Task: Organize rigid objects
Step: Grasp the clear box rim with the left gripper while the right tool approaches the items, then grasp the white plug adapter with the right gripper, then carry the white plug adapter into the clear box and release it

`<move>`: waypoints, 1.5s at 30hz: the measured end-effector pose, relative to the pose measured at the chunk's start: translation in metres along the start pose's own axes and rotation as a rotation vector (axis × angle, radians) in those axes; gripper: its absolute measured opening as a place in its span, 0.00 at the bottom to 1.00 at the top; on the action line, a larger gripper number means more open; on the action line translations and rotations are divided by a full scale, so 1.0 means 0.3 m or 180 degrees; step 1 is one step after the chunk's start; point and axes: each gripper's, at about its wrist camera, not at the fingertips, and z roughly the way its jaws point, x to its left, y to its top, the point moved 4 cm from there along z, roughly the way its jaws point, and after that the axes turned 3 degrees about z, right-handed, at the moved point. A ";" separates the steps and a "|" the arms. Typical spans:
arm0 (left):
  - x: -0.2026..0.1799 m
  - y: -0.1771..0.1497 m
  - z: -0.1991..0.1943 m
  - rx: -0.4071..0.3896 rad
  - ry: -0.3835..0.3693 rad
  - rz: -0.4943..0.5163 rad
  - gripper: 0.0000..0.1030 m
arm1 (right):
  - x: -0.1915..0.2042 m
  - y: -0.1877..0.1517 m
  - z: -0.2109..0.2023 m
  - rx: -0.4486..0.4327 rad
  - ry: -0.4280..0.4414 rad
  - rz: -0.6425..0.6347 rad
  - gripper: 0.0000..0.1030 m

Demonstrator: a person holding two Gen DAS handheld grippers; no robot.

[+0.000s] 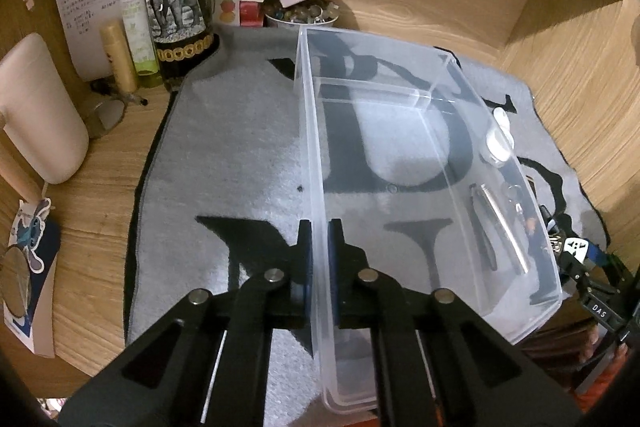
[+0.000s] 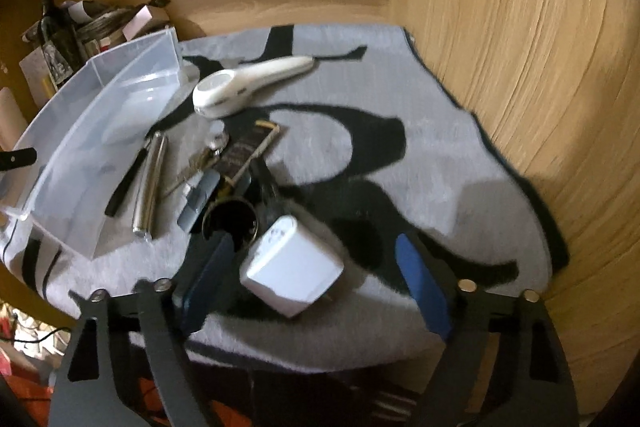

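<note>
We pinch the bin's (image 1: 400, 131) near-left wall w/ our left gripper (image 1: 319, 247), jaws narrow. Right gripper (image 2: 320, 263) is spread wide around the white charger (image 2: 292, 265) on the mat (image 2: 440, 147), not gripping. Bin sits left of the flashlight (image 2: 150, 183) & keys (image 2: 200, 163).
</note>
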 end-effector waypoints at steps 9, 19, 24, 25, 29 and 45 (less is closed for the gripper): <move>0.001 -0.003 -0.007 -0.0051 0.0010 0.0005 0.07 | -0.005 0.023 -0.010 -0.0095 0.0062 0.0156 0.50; 0.007 0.000 -0.006 -0.0148 -0.0063 -0.0096 0.07 | 0.082 0.205 -0.082 -0.0569 0.0174 -0.0052 0.46; 0.012 0.003 -0.004 -0.0143 -0.0112 -0.0109 0.07 | 0.188 0.280 -0.105 -0.0747 0.0429 -0.0246 0.46; 0.013 0.004 -0.003 -0.0137 -0.0119 -0.0110 0.07 | 0.216 0.297 -0.110 -0.0779 0.0457 -0.0299 0.46; 0.013 0.006 -0.003 -0.0134 -0.0128 -0.0111 0.07 | 0.317 0.353 -0.117 -0.0874 0.0664 -0.0511 0.46; 0.016 0.002 -0.007 -0.0243 -0.0157 -0.0109 0.07 | 0.641 0.431 0.077 -0.0395 0.1072 -0.1179 0.46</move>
